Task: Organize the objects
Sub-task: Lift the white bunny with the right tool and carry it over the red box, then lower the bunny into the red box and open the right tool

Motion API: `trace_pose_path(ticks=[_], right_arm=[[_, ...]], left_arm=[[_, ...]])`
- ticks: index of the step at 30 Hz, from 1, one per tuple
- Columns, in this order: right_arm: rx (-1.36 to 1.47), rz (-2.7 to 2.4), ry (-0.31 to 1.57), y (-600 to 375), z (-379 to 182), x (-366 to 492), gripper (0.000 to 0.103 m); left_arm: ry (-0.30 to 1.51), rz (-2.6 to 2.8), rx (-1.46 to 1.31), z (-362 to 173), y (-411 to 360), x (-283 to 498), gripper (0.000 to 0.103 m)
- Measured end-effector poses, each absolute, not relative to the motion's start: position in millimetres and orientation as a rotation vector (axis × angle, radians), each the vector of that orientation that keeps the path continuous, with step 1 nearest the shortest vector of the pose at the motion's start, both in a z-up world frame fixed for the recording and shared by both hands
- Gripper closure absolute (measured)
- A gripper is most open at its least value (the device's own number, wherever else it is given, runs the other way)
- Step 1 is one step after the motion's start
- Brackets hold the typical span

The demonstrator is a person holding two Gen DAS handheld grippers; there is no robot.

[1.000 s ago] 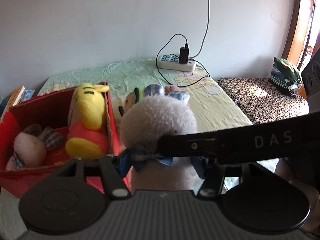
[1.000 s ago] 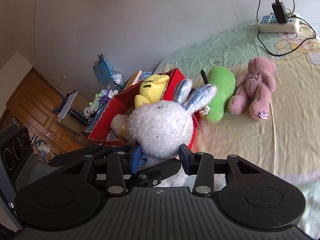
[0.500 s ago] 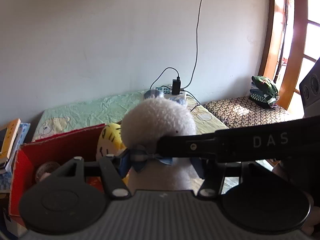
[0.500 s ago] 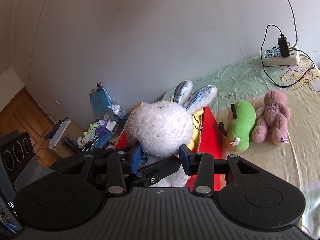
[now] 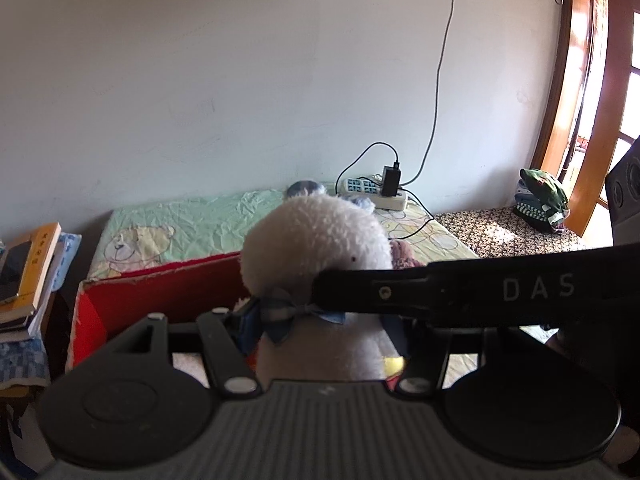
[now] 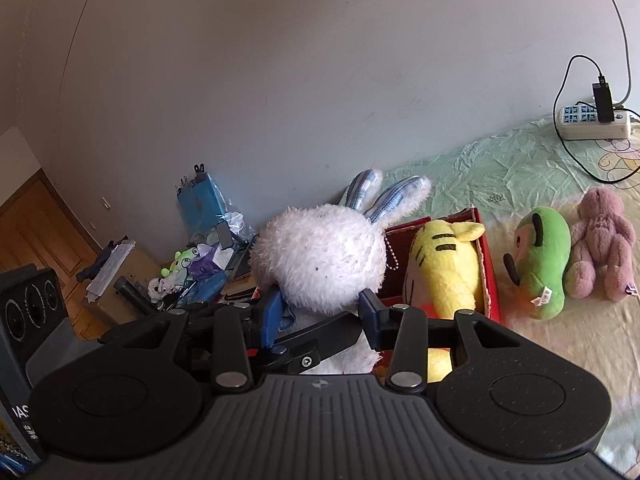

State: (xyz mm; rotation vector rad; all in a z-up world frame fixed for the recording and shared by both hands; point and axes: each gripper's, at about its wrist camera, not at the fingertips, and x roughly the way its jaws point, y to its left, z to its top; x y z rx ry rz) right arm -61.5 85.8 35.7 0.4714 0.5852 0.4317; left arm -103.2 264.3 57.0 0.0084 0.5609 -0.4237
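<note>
Clamping white bunny point(image 6: 320, 264), both grippers tilt gently downward.

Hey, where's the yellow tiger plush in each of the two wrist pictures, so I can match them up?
Left wrist: only a yellow sliver of the yellow tiger plush shows, low centre-right, behind the white bunny.
Right wrist: yellow tiger plush lies in the red box, right of centre, beside the bunny.
Shared landmark: the power strip on the bed by the wall.
</note>
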Motion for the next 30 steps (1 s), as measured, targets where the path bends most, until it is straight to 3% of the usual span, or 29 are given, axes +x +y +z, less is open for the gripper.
trace_pose_path(ticks=[27, 30], right_arm=[[0.209, 0.374, 0.832, 130, -12, 9, 0.059], [0.197, 0.37, 0.843, 133, -15, 12, 0.059]], left_arm=[[0.824, -0.351, -0.064, -19, 279, -35, 0.04], [0.837, -0.348, -0.054, -22, 278, -33, 0.036]])
